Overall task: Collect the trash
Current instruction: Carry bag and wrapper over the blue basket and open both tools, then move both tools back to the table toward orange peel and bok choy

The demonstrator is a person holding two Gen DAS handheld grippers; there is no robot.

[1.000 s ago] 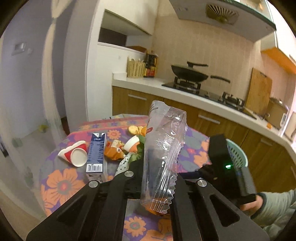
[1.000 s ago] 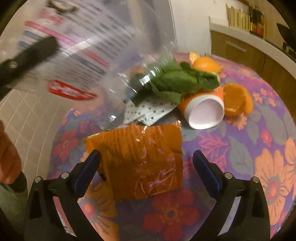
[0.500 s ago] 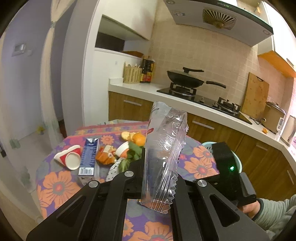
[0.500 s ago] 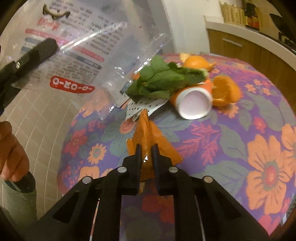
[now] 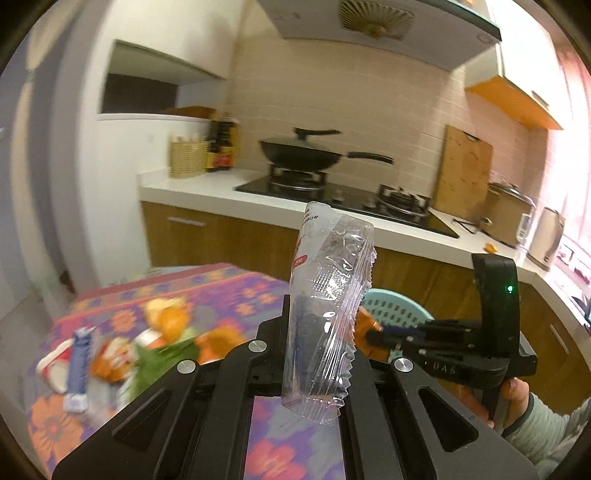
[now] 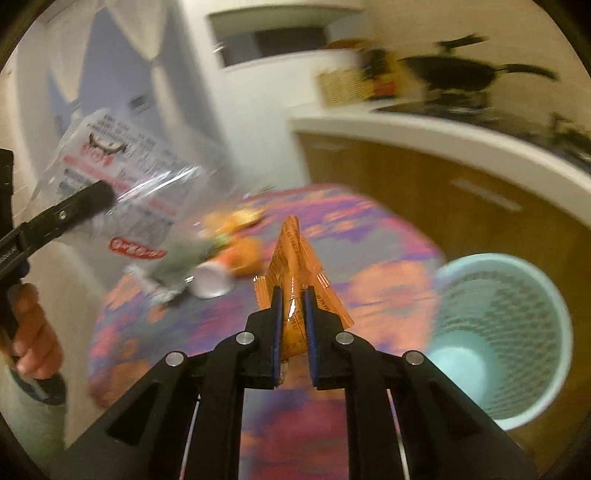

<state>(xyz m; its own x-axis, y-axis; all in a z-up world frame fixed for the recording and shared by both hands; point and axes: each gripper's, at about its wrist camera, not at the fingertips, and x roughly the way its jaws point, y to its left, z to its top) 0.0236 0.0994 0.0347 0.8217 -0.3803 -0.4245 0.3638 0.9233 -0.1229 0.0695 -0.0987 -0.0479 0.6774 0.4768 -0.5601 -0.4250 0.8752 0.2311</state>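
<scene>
Right gripper point(image 6: 293, 325) w/ fingers clamped on orange wrapper point(image 6: 295, 266), long axis pointing fwd — mint bin point(image 6: 502, 325) sits just right & below, nearer this hand. Left gripper point(image 5: 314, 354) clamps clear bag point(image 5: 328, 306) upright over bench point(image 5: 221, 288), 2nd in line.

Kitchen interior. Far wall point(image 5: 332, 92) is tiled in pale beige. A white counter point(image 5: 207, 186) runs along it over wood cabinets point(image 5: 207, 236). A black hob point(image 5: 332, 194) carries a wok point(image 5: 299, 155). A range hood point(image 5: 369, 22) hangs above. A cutting board point(image 5: 463, 170) leans upright to the right. A wicker basket point(image 5: 186, 158) stands far left, beside what appear to be bottles point(image 5: 221, 147). Light is warm.
</scene>
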